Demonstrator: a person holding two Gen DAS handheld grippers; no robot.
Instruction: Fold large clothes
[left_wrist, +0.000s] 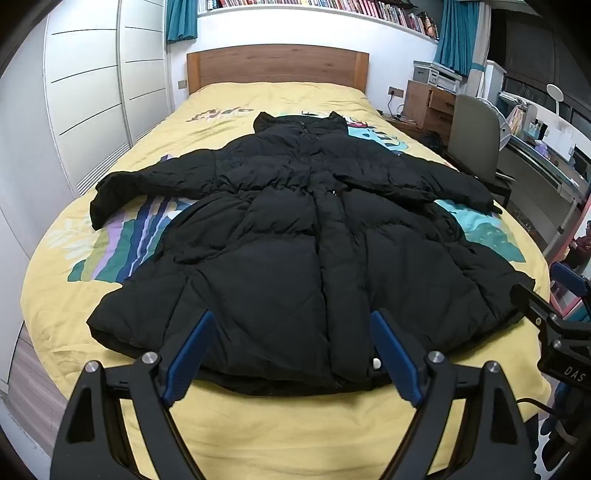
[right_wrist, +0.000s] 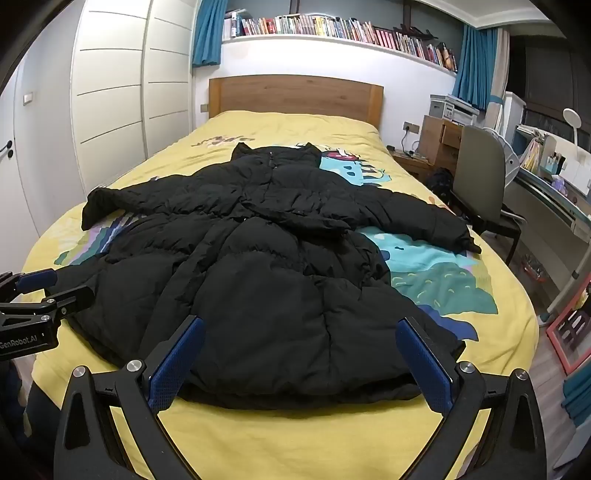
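Left wrist view: both spread-jawed grippers, left gripper (left_wrist: 291, 325), right gripper (left_wrist: 532, 291), over black coat (left_wrist: 295, 229); white snap (left_wrist: 376, 363)

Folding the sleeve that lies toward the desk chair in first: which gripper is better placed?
Right. The right gripper hovers open over the coat hem nearer that sleeve; the left gripper sits toward the wardrobe side.
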